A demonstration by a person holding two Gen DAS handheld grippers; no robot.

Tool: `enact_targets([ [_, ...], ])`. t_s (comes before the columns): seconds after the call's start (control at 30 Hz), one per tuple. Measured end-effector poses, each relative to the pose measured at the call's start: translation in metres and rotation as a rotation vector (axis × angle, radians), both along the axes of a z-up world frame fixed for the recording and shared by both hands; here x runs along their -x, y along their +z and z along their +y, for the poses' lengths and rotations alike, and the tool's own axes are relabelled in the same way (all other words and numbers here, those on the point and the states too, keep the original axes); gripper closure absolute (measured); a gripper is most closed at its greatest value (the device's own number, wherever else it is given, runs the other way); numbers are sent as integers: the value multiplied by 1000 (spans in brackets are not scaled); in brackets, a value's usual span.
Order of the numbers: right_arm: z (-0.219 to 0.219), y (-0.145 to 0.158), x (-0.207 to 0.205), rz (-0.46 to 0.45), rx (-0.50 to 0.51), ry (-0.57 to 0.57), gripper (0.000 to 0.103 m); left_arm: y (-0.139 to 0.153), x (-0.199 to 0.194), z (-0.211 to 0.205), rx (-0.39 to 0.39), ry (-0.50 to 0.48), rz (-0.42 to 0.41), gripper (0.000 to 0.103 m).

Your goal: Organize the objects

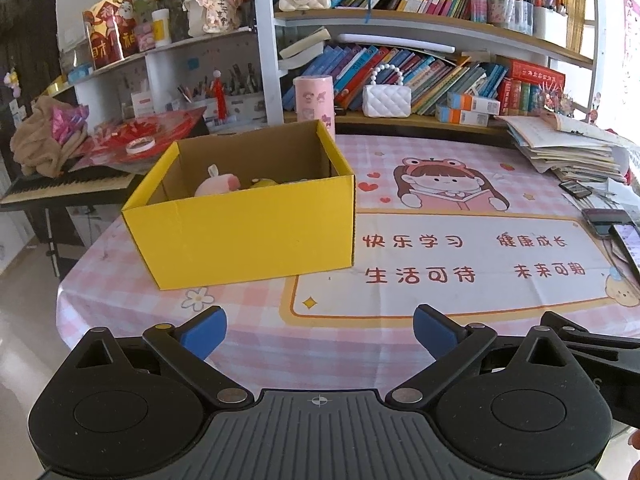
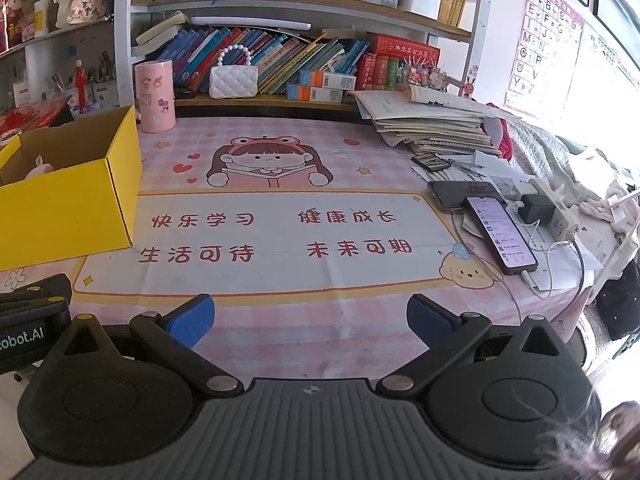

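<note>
**Guide:** Holding both grippers low over the near edge of the table (image 1: 400,184), you have nothing in either one. Your left gripper (image 1: 320,332) is spread wide, its blue pads (image 1: 206,330) well apart, with only pink checked cloth between them.

**Operator:** And the right?

**Guide:** Your right gripper (image 2: 310,320) is spread just as wide and grasps nothing. It hangs above the cloth's printed panel of red Chinese characters.

**Operator:** Where is the box?

**Guide:** A yellow box (image 1: 244,232), open at the top, stands on the table's left side, ahead and left of your left gripper. In the right view the box (image 2: 68,208) sits at the far left edge.

**Operator:** What's inside?

**Guide:** A pink toy (image 1: 218,186) lies against the near wall, with something yellow (image 1: 264,183) just beside it. I cannot tell what the yellow thing is, since the wall hides most of it.

**Operator:** Anything else on the table?

**Guide:** A pink cylinder (image 2: 155,96) stands behind the box at the back edge. On the right, a stack of papers (image 2: 436,124) is piled near the shelf, and two phones (image 2: 500,236) lie nearer you with cables and a charger (image 2: 536,206) just beside them. Behind it all, shelves of books (image 2: 280,60) hold a white quilted bag (image 2: 234,80).
</note>
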State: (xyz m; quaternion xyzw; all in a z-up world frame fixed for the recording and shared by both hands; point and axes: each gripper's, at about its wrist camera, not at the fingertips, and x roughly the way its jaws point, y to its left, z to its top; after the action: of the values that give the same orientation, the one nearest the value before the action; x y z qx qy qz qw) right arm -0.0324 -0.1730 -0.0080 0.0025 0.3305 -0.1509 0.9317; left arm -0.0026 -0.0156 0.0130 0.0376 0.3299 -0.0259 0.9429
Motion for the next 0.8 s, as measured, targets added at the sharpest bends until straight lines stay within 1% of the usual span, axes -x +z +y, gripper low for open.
enact_targets([
  [0.27,5,2,1,-9,10,5,0,3,-1,3,-5,25,1,2],
  [0.63,7,4,-1,-6,15,5,0,4,-4,4,-15,33,6,2],
  [0.8,8,4,-2,-6,13,5,1,5,-5,1,-37,36,-12,2],
])
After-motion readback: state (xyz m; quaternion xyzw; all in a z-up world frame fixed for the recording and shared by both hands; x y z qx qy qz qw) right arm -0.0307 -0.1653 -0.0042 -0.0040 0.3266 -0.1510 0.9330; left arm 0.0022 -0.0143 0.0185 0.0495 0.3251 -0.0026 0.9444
